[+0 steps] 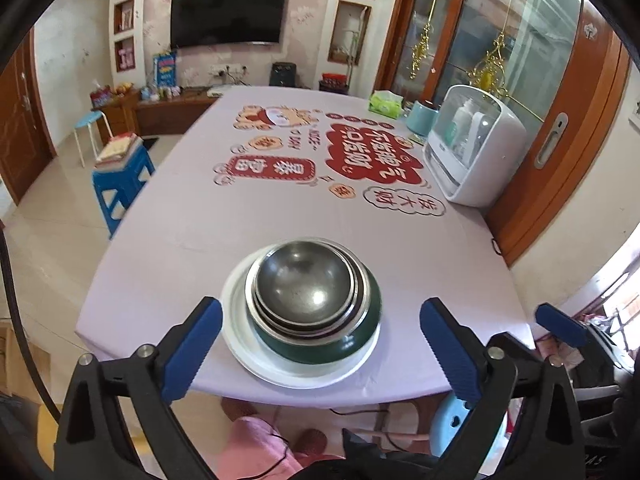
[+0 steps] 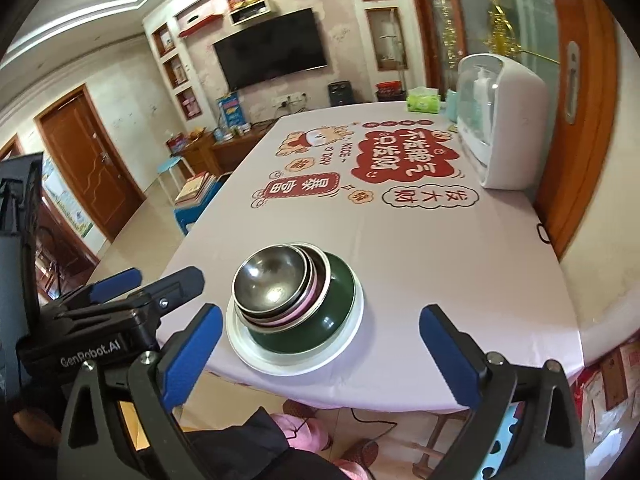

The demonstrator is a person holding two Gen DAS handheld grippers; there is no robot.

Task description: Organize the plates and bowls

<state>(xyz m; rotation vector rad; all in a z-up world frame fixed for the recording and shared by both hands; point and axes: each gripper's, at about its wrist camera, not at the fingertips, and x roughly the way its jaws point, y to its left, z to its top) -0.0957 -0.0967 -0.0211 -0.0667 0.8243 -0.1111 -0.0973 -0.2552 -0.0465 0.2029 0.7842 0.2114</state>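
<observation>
A white plate (image 1: 248, 356) lies near the table's front edge. On it stands a dark green bowl (image 1: 320, 344) with several steel bowls (image 1: 304, 276) nested inside, one with a pink outside. The stack also shows in the right wrist view: plate (image 2: 344, 344), green bowl (image 2: 320, 320), steel bowls (image 2: 268, 280). My left gripper (image 1: 320, 348) is open and empty, held just in front of the stack. My right gripper (image 2: 320, 352) is open and empty, also in front of the stack. The left gripper's fingers (image 2: 116, 284) show at the left of the right wrist view.
The table (image 1: 280, 216) has a lilac cloth with red printed motifs. A white dish steriliser (image 1: 476, 148), a light blue container (image 1: 422, 120) and a green tissue pack (image 1: 386, 104) stand along its far right side. Blue stools (image 1: 120, 184) stand left of the table.
</observation>
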